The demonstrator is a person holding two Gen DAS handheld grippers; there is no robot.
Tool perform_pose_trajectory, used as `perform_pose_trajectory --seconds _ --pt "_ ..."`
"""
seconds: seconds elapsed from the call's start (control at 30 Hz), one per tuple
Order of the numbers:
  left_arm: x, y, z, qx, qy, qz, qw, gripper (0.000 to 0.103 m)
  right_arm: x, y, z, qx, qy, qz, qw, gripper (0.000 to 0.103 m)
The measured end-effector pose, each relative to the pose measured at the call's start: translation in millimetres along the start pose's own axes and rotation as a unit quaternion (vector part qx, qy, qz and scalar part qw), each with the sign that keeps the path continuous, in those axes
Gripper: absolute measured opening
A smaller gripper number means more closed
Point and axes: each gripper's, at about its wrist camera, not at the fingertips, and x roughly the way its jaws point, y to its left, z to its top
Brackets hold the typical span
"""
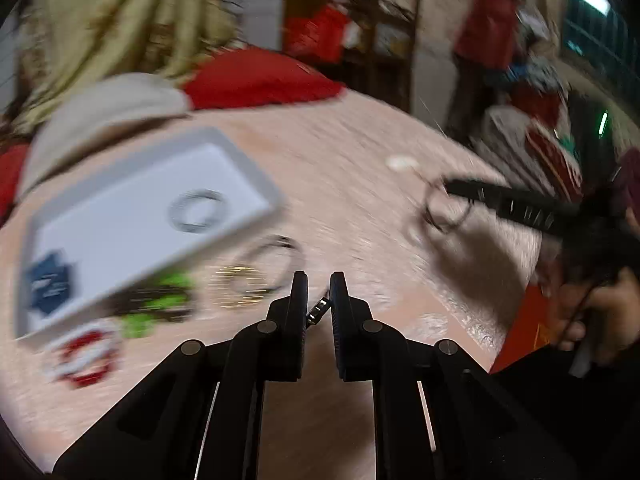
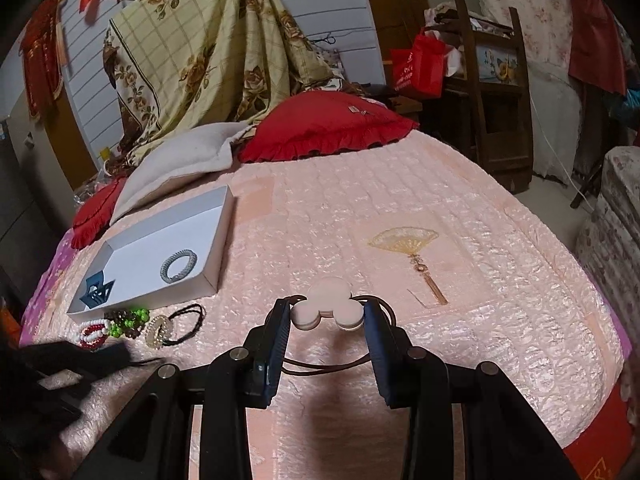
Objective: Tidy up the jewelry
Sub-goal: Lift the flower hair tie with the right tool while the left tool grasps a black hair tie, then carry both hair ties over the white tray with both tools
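In the blurred left wrist view my left gripper [image 1: 319,280] is shut on the end of a thin black cord bracelet [image 1: 276,258], just above the pink quilt. Beside it lie a gold bracelet [image 1: 236,286], a green bead bracelet [image 1: 160,304] and a red-and-white one [image 1: 86,354]. The white box [image 1: 224,136] holds a silver bracelet [image 1: 196,229] and a blue piece [image 1: 50,284]. My right gripper [image 2: 328,305] is shut on a brown hair tie with a white three-disc ornament [image 2: 326,308]. The left gripper [image 2: 72,360] shows as a dark blur at lower left.
A gold fan-shaped hairpin [image 2: 404,240] lies on the pink quilt [image 2: 440,184] to the right. A red pillow [image 2: 328,124] and a cream cushion [image 2: 176,168] sit behind the white box [image 2: 216,248]. A wooden chair [image 2: 492,92] stands past the bed's far edge.
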Motion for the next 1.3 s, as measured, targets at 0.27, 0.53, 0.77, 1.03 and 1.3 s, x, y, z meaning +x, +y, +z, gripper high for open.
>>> perform_pose_trajectory --seconds 0.27,0.53,0.77,1.03,1.3 --pt "-141 129 28 -0.079 -0.017 0.105 0.9912 0.010 3 33 1 -0.020 -0.013 0.017 1.000 0.036" --pt "-159 191 23 -0.089 -0.044 0.148 0.9840 0.010 15 68 8 -0.040 -0.015 0.037 0.998 0.036" --pt "-127 198 46 -0.077 -0.049 0.133 0.9869 0.010 21 77 17 -0.042 -0.024 0.043 0.998 0.036" --pt "-70 208 17 -0.126 -0.014 0.102 0.9867 0.010 24 93 12 -0.071 -0.023 0.041 0.996 0.036" --pt "-46 215 0 -0.207 -0.032 0.083 0.9743 0.010 31 120 31 -0.114 -0.042 0.035 0.992 0.036"
